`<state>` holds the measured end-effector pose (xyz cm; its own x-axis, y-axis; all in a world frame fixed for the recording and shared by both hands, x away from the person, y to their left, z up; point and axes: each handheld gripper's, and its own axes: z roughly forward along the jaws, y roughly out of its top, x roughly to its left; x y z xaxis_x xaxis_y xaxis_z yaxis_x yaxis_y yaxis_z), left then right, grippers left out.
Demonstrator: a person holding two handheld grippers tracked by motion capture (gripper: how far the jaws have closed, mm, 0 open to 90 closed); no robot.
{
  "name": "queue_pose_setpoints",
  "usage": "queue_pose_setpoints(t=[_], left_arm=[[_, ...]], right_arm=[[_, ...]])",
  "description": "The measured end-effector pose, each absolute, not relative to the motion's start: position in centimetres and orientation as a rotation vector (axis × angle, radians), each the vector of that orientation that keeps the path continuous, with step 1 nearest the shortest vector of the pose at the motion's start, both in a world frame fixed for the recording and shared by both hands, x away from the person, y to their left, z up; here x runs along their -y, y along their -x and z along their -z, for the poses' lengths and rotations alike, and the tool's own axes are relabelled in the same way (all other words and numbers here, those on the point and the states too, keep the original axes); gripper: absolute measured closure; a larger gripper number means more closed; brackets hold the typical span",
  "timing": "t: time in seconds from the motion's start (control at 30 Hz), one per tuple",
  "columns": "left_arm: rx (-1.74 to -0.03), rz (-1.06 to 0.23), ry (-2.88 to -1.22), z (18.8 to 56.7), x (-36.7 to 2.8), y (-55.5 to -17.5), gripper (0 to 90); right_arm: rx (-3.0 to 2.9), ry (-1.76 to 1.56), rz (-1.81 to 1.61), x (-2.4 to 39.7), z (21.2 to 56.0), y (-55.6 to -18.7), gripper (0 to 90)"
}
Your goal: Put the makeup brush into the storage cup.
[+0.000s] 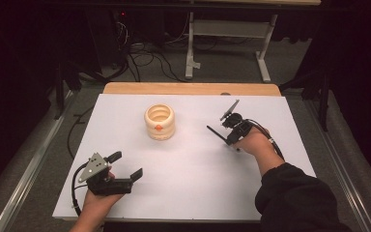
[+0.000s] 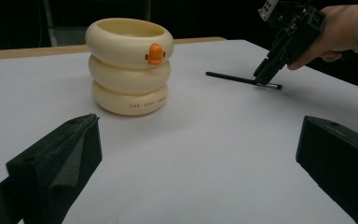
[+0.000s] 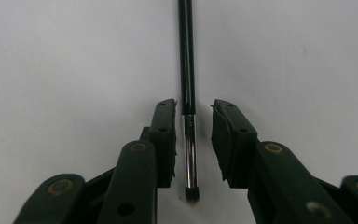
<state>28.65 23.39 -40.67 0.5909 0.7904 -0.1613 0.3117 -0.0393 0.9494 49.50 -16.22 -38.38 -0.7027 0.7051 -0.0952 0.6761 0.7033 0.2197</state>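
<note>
Brush: one slim black brush lay flat on the white bench, right of the holder.
Right hand-held gripper: tilted down over the brush's metal ferrule, jaws narrowly apart either side, not clamping.
Left hand-held gripper: rested low, jaws wide apart.
Holder: one cream ringed cup; the left gripper view showed its orange beak.
</note>
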Motion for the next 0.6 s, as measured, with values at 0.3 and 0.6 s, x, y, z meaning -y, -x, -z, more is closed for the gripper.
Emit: queue_pose_setpoints(t=[0.3,0.6], left_arm=[[-0.946,-0.493,-1.617,40.72,-23.36,-28.66,0.8],[-0.944,-0.493,-1.622,40.75,-23.29,-28.58,0.8]], right_arm=[[-2.763,-1.091,-0.218,16.02,38.98,-49.71,77.4],[-2.775,-1.118,-0.227,16.08,39.26,-49.89,80.1]])
